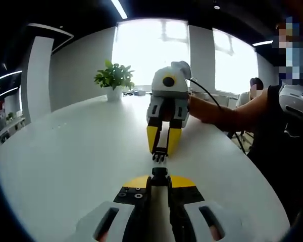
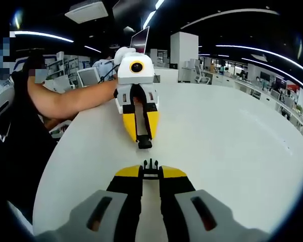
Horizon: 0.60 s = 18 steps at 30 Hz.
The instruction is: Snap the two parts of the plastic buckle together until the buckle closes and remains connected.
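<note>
Nearest, at lower centre, my left gripper [image 1: 159,176] pinched the socket half [image 1: 159,172]. Facing it just apart, mid-frame over the white worktop [image 1: 65,161], my right gripper [image 1: 160,154] pinched the pronged half [image 1: 159,158].

No text, label, brand, number or sign can be read in either view. The screens and shelves far beyond the tongs in the right gripper view are too small and blurred to make out any writing.
</note>
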Motion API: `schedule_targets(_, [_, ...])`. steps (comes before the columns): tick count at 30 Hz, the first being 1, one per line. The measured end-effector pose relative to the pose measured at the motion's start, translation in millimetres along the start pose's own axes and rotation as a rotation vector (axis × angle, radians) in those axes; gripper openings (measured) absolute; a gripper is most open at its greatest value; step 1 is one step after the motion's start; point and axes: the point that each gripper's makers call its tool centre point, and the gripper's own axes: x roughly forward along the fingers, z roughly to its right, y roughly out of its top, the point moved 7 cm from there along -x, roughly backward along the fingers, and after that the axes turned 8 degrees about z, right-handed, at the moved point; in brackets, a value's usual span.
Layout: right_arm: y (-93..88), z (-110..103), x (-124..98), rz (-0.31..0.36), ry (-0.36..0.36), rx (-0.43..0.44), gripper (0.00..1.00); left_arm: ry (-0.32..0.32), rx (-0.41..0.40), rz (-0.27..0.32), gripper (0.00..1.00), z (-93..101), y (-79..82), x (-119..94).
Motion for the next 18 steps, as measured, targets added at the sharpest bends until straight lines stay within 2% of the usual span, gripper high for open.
schedule_targets(9, [1.3,1.9,-1.1,0.003,-0.017,-0.007,0.11,0.018,-0.001,-0.007,0.11,-1.9,1.1,-1.8])
schedule_targets(13, [4.3,1.1,-2.2,0.028,-0.009,-0.006,0.11,0.022,0.000,0.002,0.11,-3.1,2.4,-2.8])
schedule_targets(18, [3.8,1.7,-2.3,0.029,-0.013,-0.012,0.11,0.016,-0.002,0.020,0.11,-2.5,4.8,-3.1])
